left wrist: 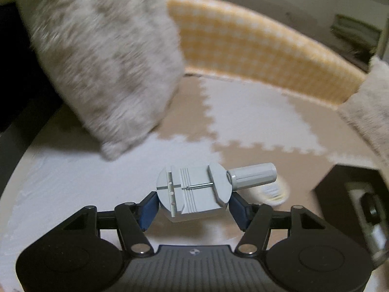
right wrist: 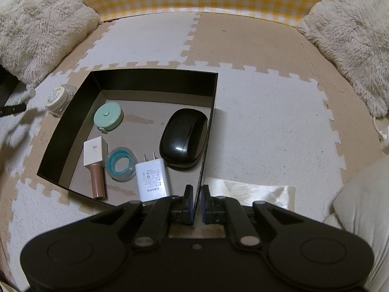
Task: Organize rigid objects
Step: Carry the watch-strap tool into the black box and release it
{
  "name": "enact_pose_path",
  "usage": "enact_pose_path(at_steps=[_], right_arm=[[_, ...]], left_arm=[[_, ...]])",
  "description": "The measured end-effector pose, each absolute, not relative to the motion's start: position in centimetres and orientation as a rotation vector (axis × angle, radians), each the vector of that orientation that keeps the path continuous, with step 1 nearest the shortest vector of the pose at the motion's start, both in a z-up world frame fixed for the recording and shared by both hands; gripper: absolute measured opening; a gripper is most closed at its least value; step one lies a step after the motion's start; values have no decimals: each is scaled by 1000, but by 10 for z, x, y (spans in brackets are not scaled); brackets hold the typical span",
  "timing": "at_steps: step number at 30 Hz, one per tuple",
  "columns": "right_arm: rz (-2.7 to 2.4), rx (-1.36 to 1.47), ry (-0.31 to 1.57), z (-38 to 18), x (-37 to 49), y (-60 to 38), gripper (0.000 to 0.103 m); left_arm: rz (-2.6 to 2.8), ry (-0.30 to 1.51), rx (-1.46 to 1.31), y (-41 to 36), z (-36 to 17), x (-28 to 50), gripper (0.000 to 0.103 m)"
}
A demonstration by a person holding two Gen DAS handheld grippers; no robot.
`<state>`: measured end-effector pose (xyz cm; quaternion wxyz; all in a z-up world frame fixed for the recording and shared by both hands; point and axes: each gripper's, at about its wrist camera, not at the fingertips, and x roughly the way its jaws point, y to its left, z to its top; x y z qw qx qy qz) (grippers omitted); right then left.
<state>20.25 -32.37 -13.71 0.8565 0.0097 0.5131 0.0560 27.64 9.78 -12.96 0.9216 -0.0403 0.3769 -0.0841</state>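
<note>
Two grippers are at work: the left gripper [left wrist: 193,204] has its blue pads pressed on either side of a grey watch-band link remover [left wrist: 194,189], held clear of the foam mat [left wrist: 255,112] with its knob sticking out to the right past the jaw. The right gripper [right wrist: 197,202] is clamped on the near right wall of the black box [right wrist: 155,82], whose floor ahead and left of its fingers holds a white charger [right wrist: 152,182], black mouse [right wrist: 184,137], tape roll [right wrist: 120,164], mint tape measure [right wrist: 108,115] and lipstick [right wrist: 97,180]. A small round jar [right wrist: 57,99] stands on the mat just outside the box's far left wall.

White charger [right wrist: 153,178] — printed label, too small to read.
</note>
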Motion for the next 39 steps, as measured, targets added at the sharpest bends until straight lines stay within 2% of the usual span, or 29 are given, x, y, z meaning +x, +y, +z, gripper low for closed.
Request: enact_pose_path(at_steps=[7,15,28,39], right_arm=[[120,24,1079,-137,203,-324,7],[120,23,1080,-137,203,-324,7],[121,25,1079,-138,202,-324,7],[125,24,1082,-138,203,-325,7]], left_arm=[[-354,708,-68,30,-99,256,63],[-505,759,-75,-44,-89,235,63],[-539,847,-26,-162,-117,258,64],[-402,870,66,-191,-152,286,64]])
